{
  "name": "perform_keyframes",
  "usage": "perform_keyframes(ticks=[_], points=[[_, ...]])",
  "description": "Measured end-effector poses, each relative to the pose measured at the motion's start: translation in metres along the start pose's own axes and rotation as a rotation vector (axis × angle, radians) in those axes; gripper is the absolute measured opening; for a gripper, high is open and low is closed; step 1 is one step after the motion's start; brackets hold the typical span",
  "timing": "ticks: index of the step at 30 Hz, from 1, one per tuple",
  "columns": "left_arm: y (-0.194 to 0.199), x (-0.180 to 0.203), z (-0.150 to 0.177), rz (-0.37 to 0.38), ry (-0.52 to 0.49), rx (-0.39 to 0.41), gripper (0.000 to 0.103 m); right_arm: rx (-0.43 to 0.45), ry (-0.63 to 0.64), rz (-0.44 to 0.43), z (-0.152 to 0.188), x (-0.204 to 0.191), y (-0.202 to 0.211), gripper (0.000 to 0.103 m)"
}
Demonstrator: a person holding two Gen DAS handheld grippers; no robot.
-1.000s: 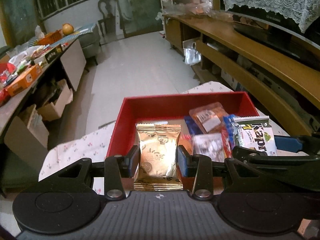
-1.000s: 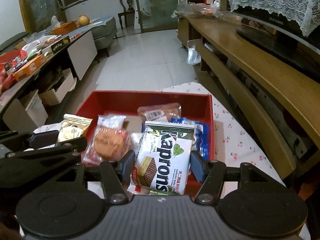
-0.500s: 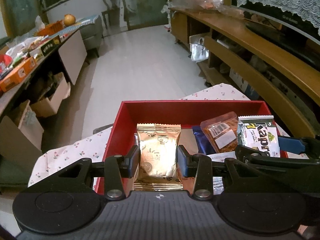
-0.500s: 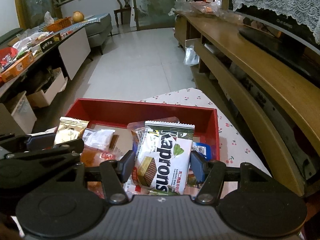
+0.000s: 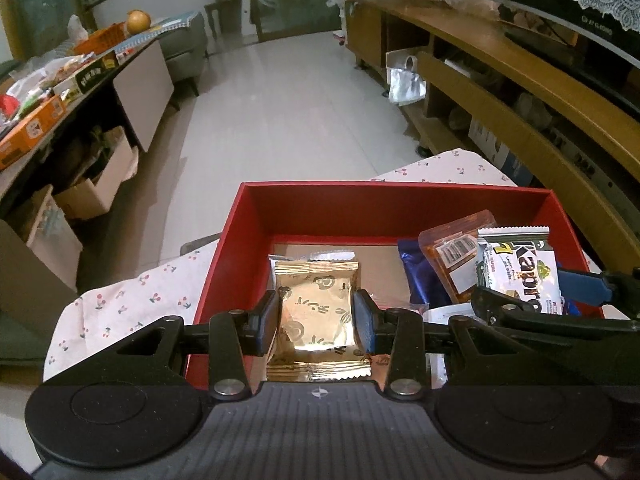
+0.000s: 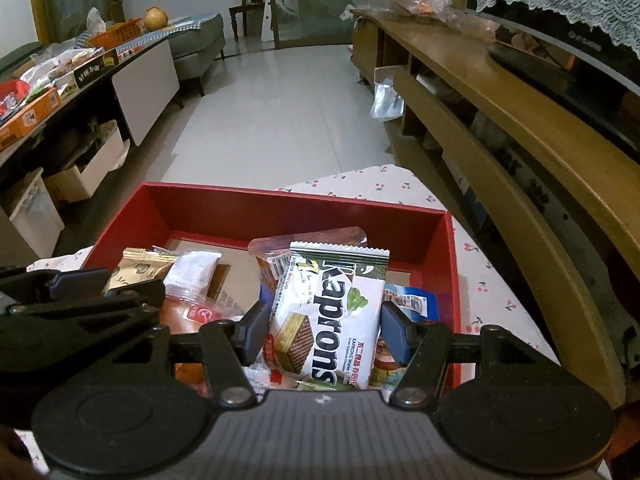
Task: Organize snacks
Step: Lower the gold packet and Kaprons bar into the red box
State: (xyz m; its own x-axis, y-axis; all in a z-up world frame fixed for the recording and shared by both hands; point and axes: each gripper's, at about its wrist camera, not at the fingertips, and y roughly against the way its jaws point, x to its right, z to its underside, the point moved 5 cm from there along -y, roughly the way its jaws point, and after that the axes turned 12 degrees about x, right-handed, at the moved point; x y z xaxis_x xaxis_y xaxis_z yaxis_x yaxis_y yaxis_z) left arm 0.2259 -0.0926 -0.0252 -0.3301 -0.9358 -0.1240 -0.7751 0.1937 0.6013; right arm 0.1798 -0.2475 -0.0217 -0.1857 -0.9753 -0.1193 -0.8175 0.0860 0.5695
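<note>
My left gripper (image 5: 316,320) is shut on a gold foil snack packet (image 5: 316,312), held upright over the left half of a red box (image 5: 392,204). My right gripper (image 6: 326,326) is shut on a white and green wafer packet (image 6: 332,312) above the right half of the same red box (image 6: 280,204). In the left wrist view the wafer packet (image 5: 520,276) and the right gripper's fingers (image 5: 580,286) show at the right. Inside the box lie an orange packet (image 5: 452,248), a blue packet (image 5: 420,276) and clear-wrapped snacks (image 6: 192,268).
The box stands on a table with a cherry-print cloth (image 5: 132,312). A wooden TV cabinet (image 6: 520,120) runs along the right. At the left a dark side table (image 5: 52,96) carries boxes and snacks. White tiled floor (image 5: 280,112) stretches beyond the box.
Both grippers have moved forward and lower over the red box, each still holding its packet. The box's far wall and bare cardboard floor now show more fully.
</note>
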Motion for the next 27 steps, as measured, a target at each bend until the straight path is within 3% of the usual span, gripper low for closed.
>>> perform_keyframes(ticks=[27], points=[[-0.013, -0.01, -0.002, 0.003, 0.05, -0.03, 0.05, 0.002, -0.002, -0.017, -0.002, -0.006, -0.018, 0.074]])
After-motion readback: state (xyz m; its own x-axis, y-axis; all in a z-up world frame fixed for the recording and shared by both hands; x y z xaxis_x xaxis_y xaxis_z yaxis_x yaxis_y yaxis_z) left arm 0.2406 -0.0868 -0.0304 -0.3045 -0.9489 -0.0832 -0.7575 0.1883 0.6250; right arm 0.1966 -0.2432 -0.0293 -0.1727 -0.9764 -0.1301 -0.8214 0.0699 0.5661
